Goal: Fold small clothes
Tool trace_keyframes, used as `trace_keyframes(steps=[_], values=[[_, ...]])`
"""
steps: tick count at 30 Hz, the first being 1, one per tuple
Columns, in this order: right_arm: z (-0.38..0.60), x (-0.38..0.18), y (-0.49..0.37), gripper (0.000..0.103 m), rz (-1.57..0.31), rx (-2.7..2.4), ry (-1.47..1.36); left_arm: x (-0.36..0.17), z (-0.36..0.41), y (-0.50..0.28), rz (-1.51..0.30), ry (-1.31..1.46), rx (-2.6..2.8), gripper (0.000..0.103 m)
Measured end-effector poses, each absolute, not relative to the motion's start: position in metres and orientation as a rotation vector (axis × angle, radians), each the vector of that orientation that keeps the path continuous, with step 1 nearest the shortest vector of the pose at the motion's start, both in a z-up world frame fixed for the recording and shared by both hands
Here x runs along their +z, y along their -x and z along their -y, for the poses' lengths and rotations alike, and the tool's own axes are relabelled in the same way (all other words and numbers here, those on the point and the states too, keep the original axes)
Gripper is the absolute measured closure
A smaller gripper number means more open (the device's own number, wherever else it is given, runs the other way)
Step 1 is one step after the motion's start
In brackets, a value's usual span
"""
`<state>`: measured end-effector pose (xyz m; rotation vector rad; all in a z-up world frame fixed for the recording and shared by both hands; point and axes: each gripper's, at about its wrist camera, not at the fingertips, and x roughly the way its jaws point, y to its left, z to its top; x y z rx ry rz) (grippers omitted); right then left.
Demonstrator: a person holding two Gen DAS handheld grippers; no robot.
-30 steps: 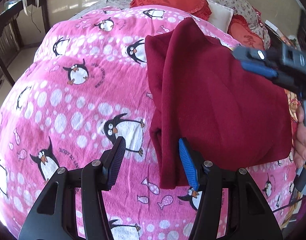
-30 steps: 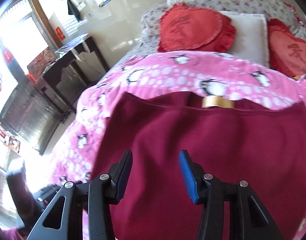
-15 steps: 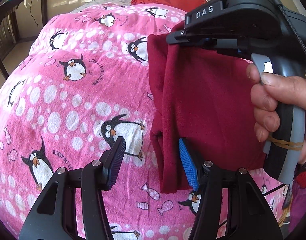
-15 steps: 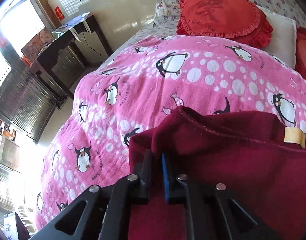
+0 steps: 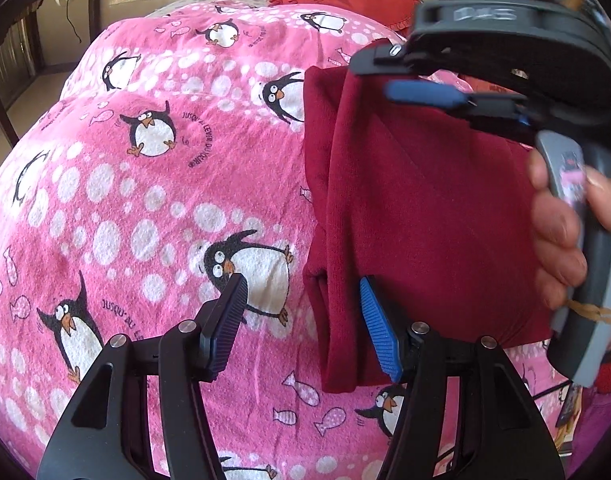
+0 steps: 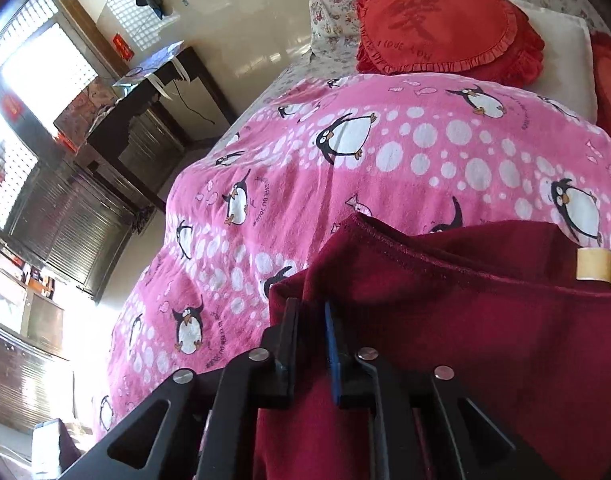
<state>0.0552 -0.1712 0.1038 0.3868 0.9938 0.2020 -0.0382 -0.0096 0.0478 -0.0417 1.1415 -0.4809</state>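
Note:
A dark red garment [image 5: 417,208] lies partly folded on the pink penguin blanket [image 5: 145,200]. My left gripper [image 5: 303,312] is open at the garment's near left corner, with its folded edge between the fingers; the blue right finger [image 5: 379,336] touches the cloth. My right gripper [image 5: 377,72] is shut on the garment's far left corner and holds it raised. In the right wrist view the right gripper [image 6: 311,320] pinches the red garment [image 6: 485,328], whose tan label [image 6: 597,264] shows at the right.
Red heart cushions [image 6: 445,24] and a white pillow [image 6: 561,52] lie at the bed's head. A dark wooden desk [image 6: 145,120] stands beside the bed on the left. The blanket [image 6: 345,168] stretches left of the garment.
My right gripper went from open above the garment to shut on its far left corner, and now lifts that corner. My left gripper stayed open at the near corner.

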Motion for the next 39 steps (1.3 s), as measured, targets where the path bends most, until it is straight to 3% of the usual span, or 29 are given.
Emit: trace_keyframes(steps=[2, 5, 23, 39], values=[[0.176, 0.112, -0.040, 0.046, -0.965, 0.195, -0.370, 0.047, 0.007, 0.039, -1.144, 0.054, -0.482, 0.042], [0.177, 0.114, -0.031, 0.046, -0.980, 0.183, -0.344, 0.045, 0.000, 0.042, -1.151, 0.079, -0.479, 0.037], [0.164, 0.103, -0.045, 0.046, -1.024, 0.117, -0.311, 0.043, -0.006, 0.044, -1.157, 0.121, -0.506, 0.034], [0.305, 0.127, 0.015, 0.046, -0.844, -0.184, -0.298, 0.051, 0.010, 0.028, -1.121, 0.072, -0.499, 0.034]])
